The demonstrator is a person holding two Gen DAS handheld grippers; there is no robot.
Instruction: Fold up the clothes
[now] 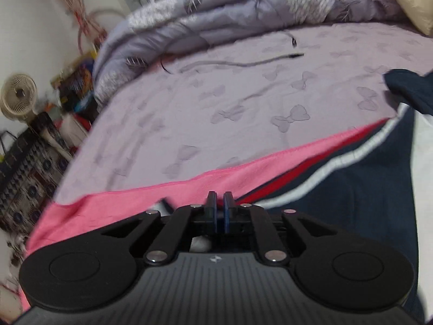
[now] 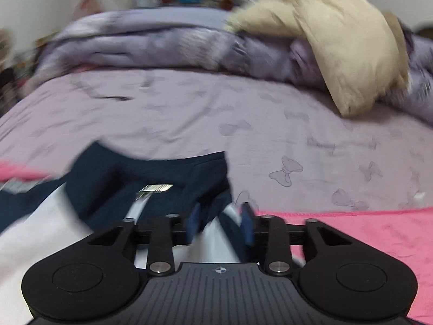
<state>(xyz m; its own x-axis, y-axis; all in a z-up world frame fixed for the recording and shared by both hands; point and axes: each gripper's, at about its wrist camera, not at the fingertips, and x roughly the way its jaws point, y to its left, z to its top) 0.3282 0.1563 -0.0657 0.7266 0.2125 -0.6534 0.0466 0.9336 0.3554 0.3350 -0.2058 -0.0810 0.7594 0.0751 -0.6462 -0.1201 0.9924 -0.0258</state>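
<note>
A navy garment (image 1: 360, 189) with a white stripe and red lining lies on a pink cloth (image 1: 162, 197) spread over the bed. My left gripper (image 1: 219, 199) is shut, its fingers nearly touching, low over the pink cloth at the garment's left edge; I cannot tell if cloth is pinched. In the right wrist view the navy and white garment (image 2: 151, 173) lies bunched, with a neck label showing. My right gripper (image 2: 220, 216) is open, and a fold of the garment lies between its blue pads (image 2: 246, 219). The pink cloth (image 2: 351, 233) lies to the right.
The lilac bedsheet (image 1: 243, 103) with bow prints stretches ahead. A rolled grey-purple duvet (image 1: 216, 19) and a cream pillow (image 2: 338, 54) lie at the far side. A dark cable (image 1: 257, 62) lies on the sheet. A fan (image 1: 17, 94) and clutter stand left of the bed.
</note>
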